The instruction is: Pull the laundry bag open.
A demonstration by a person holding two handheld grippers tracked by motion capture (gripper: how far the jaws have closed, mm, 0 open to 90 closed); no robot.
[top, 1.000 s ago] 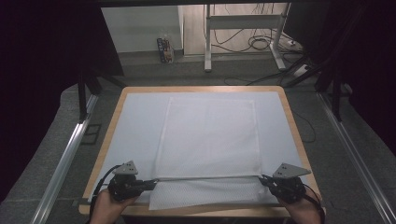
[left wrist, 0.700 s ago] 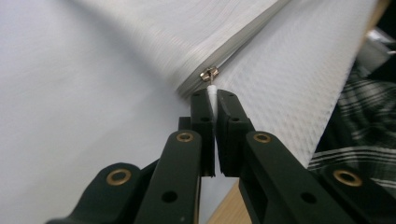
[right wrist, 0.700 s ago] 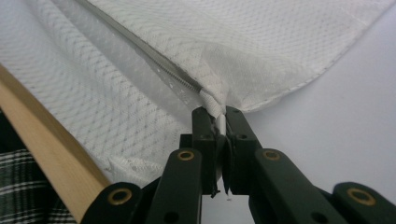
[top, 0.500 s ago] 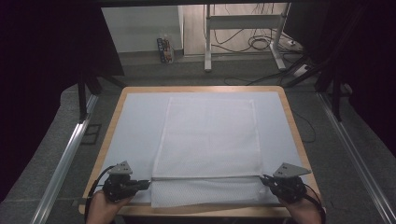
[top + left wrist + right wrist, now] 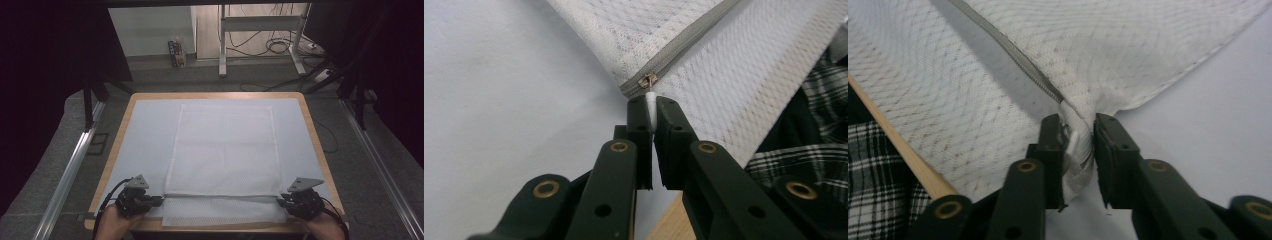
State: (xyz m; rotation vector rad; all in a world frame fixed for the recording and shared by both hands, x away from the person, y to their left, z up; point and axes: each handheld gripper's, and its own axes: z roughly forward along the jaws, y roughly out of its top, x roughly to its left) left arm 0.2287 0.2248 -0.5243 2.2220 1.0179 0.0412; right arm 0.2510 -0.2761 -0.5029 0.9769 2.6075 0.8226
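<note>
A white mesh bag [image 5: 222,150] lies flat on the pale mat [image 5: 147,135] of the wooden table [image 5: 119,150]. A grey zipper [image 5: 220,195] runs across its near end. My left gripper [image 5: 159,200] is at the zipper's left end. In the left gripper view it [image 5: 652,107] is shut on the white pull tab [image 5: 651,99], just below the metal slider [image 5: 647,81]. My right gripper [image 5: 280,201] is at the zipper's right end. In the right gripper view it [image 5: 1077,131] is shut on the bunched corner of the mesh bag [image 5: 1128,55], where the zipper [image 5: 1020,57] ends.
The table's near wooden edge [image 5: 908,160] runs just below the bag's flap. A plaid sleeve [image 5: 819,100] sits beside the left gripper. Metal rails [image 5: 70,170] flank the table. A desk frame and cables [image 5: 270,45] stand on the floor beyond.
My left gripper drifted a little to the left and came back. The right gripper and the bag stay about where they were.
</note>
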